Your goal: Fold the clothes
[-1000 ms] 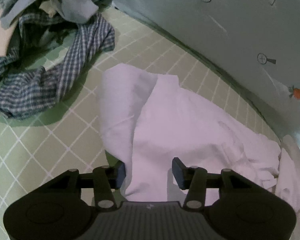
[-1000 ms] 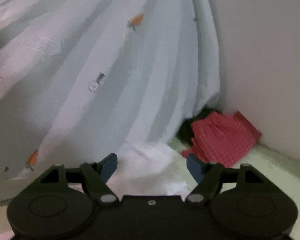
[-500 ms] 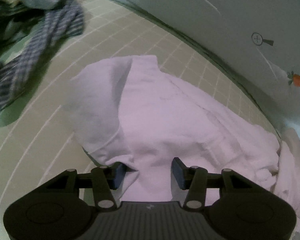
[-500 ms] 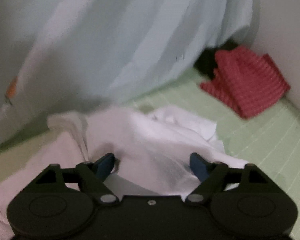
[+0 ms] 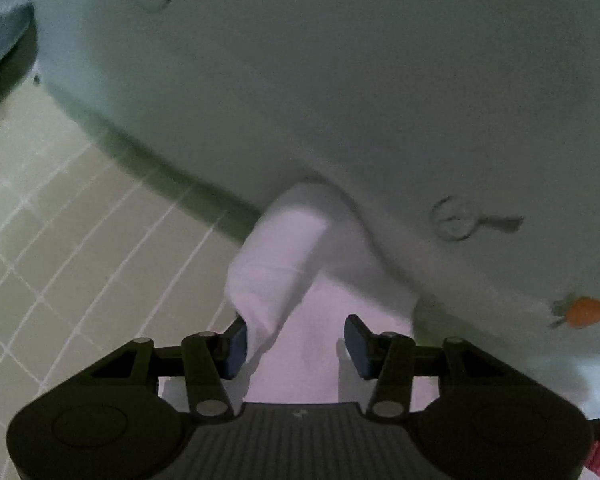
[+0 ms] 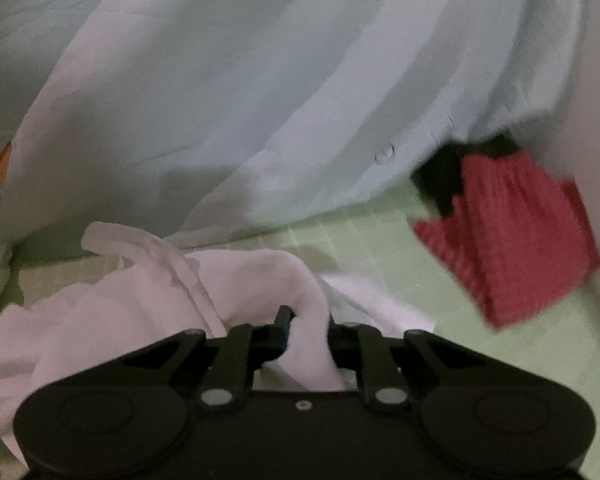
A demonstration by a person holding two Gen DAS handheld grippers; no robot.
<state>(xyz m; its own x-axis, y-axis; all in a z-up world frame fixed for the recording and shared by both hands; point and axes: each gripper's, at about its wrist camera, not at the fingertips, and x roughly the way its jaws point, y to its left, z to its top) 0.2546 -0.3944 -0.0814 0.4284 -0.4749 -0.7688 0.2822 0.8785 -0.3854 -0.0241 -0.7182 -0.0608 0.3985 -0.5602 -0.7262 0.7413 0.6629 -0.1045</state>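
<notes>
A white garment [image 5: 296,264] runs as a narrow bunched band from between my left gripper's [image 5: 295,344] fingers up to the hanging pale blue sheet. The jaws stand partly apart, clamped on that thick bunch. In the right wrist view the same white garment [image 6: 132,304] lies crumpled on the green checked surface [image 6: 380,240]. My right gripper [image 6: 308,334] is shut on a raised fold of it. The fingertips are mostly hidden by cloth.
A pale blue sheet [image 5: 340,80] with small carrot prints hangs close ahead and fills most of both views [image 6: 260,80]. A folded red checked cloth [image 6: 512,236] lies at the right by a plain wall [image 6: 596,80]. Tiled green surface [image 5: 60,260] shows at left.
My right gripper dropped onto the white garment and closed on a fold. The left gripper swung toward the blue sheet, the garment bunching narrow; the plaid clothes pile left its view.
</notes>
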